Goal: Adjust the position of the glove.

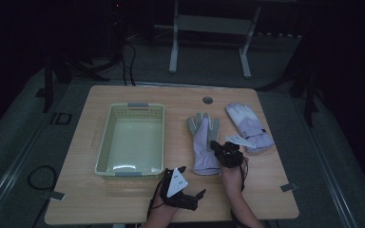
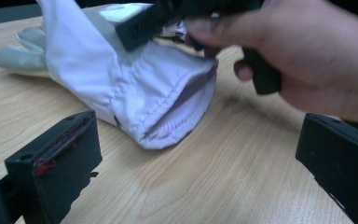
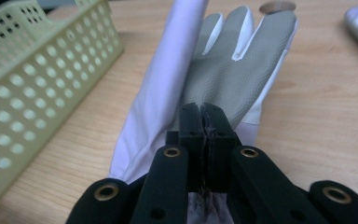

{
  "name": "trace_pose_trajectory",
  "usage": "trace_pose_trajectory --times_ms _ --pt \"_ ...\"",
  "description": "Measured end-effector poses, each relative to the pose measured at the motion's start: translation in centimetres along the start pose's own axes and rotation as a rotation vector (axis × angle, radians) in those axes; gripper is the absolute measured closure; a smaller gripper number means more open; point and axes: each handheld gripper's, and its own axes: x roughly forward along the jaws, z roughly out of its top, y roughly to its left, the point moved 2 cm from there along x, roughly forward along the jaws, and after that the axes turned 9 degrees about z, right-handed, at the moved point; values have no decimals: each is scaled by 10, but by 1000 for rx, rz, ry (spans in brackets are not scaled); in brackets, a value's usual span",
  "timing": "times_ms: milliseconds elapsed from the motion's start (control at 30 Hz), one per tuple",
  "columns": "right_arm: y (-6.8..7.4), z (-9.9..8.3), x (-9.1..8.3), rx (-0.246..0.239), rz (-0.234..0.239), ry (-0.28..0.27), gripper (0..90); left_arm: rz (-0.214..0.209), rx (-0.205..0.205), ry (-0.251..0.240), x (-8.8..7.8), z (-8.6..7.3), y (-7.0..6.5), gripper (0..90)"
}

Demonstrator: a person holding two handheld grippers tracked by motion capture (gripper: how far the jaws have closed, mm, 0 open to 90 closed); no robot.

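A pale lilac glove (image 1: 203, 142) with a grey palm lies palm up in the middle of the wooden table (image 1: 138, 199), fingers pointing away. My right gripper (image 1: 220, 148) is shut on its cuff edge. In the right gripper view the jaws are pressed together (image 3: 205, 122) with the glove's (image 3: 235, 70) fabric pinched and lifted between them. My left gripper (image 1: 193, 182) stands open near the front edge, short of the glove. In the left gripper view its jaws (image 2: 198, 140) are spread wide and face the glove's (image 2: 135, 79) gaping cuff, under the person's right hand (image 2: 317, 51).
A pale green perforated basket (image 1: 105, 137) stands empty left of the glove, close beside it (image 3: 37, 84). A second lilac glove (image 1: 247, 126) lies at the right. A round cable hole (image 1: 207, 100) sits near the table's far edge. Dark floor and a stand lie beyond.
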Motion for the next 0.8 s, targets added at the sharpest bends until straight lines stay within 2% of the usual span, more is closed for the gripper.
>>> trace_pose_trajectory --times_ms 133,300,333,367,433,467,500,533,567,633,800 --pt "-10 -16 12 23 -20 52 872 -1 -3 1 0 0 0 2" --pt "-9 -20 15 -2 -42 60 856 -2 -5 2 0 0 1 2" --pt "-9 -20 15 6 -41 57 844 -2 -6 2 0 0 1 2" --pt "-9 -20 14 20 -36 54 820 -2 -8 2 0 0 1 2" --pt "-8 -16 10 33 -27 57 708 -3 -12 1 0 0 1 2" --pt "-8 -16 10 33 -27 57 708 -3 -12 1 0 0 1 2" --pt "-6 -8 3 7 -28 50 653 -3 -16 3 0 0 1 2" --pt "-6 -8 3 7 -28 50 653 -3 -16 3 0 0 1 2" --pt "-8 2 -4 -33 -26 52 610 -4 -19 3 0 0 2 2" --pt "-12 9 -9 -42 7 47 596 -3 -16 3 0 0 1 2" --pt "-31 24 -21 -107 -5 15 555 -3 -19 5 0 0 2 2"
